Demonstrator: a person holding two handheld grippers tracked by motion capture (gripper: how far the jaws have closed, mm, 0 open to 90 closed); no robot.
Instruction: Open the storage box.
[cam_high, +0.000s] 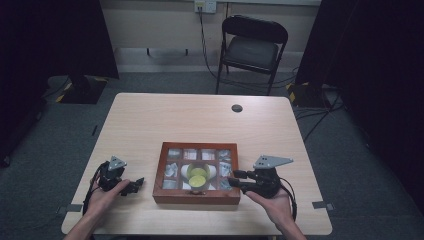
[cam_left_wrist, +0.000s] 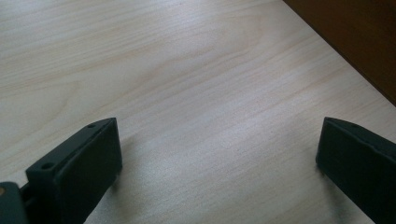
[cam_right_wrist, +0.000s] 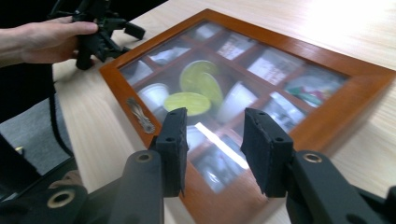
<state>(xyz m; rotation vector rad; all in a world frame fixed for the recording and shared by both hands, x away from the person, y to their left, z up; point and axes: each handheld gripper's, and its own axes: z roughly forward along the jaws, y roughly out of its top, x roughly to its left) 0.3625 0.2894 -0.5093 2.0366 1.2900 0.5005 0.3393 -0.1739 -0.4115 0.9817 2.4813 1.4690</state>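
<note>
Trouble is most likely waiting at the lid of the wooden box, which is sitting closed near the front edge of the table, between the two hands, with its small metal latch on the side facing the person. The right gripper is hovering just over the box's right front corner with its jaws partly open and holding nothing; in the high view it is showing at the box's right edge. The left gripper is resting on the table just beside the box's left side, jaws spread wide and empty, with bare wood between them in its own view. Under the glass pane, white cups and yellow-green lids are lying in the middle compartments, with packets in the outer ones that are too blurred to name. I am judging that the next move is opening the lid, and several things are threatening it: the latch is small and flat, so a jaw may be slipping off it; pressing down on the glass instead of the frame may be straining the pane; and lifting from one corner with the other side unheld may be dragging or tipping the whole box toward the table's edge, shaking the cups about inside.
</note>
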